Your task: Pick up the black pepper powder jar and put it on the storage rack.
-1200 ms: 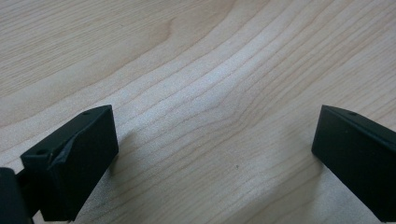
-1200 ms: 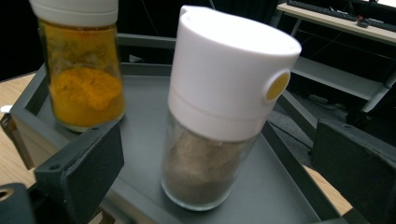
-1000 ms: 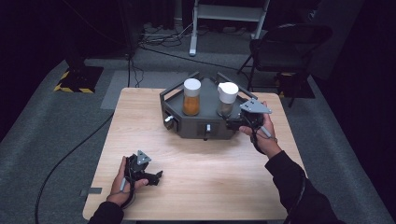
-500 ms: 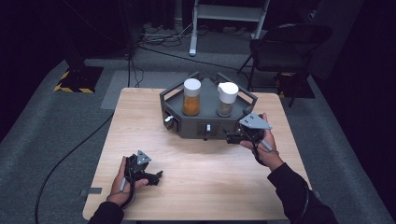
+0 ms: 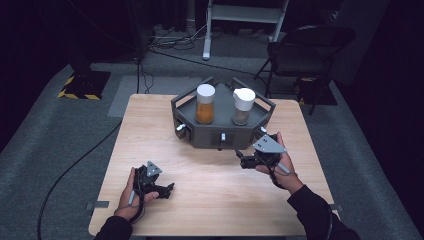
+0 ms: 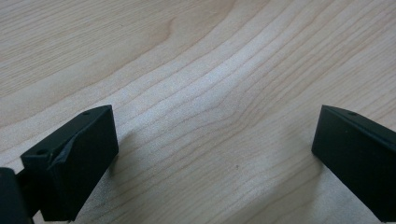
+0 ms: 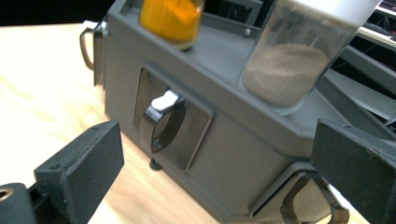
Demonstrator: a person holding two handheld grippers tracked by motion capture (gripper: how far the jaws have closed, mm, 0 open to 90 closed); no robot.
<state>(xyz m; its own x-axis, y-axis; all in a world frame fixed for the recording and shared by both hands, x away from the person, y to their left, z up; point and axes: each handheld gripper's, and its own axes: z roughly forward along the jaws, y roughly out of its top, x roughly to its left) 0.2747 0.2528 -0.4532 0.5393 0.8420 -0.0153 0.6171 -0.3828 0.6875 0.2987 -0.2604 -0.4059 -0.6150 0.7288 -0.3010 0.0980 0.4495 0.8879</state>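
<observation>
Table [image 5: 220, 200] of pale wood stands on grey carpet in a dark room in the high view, with a chair [image 5: 305, 50] and a white stand [image 5: 245, 15] behind it, cables across the floor and a yellow-black striped plate [image 5: 82, 85] at the far left. A grey rack [image 5: 222, 127] sits at the table's far middle; on top stand an orange jar [image 5: 205, 104] and a brown jar [image 5: 243, 106], both white-lidded. The right gripper [image 5: 245, 161] hovers just in front of the rack's right corner, aimed left. The left gripper [image 5: 167, 189] rests near the front left edge, well apart from the rack.

In the left gripper view, the jaws are spread wide over bare wood grain, grasping nothing.

In the right gripper view, the jaws are also spread wide and empty, facing the rack's front wall, where a handle [image 7: 163, 116] sits in a recess. Both jars stand above it.
</observation>
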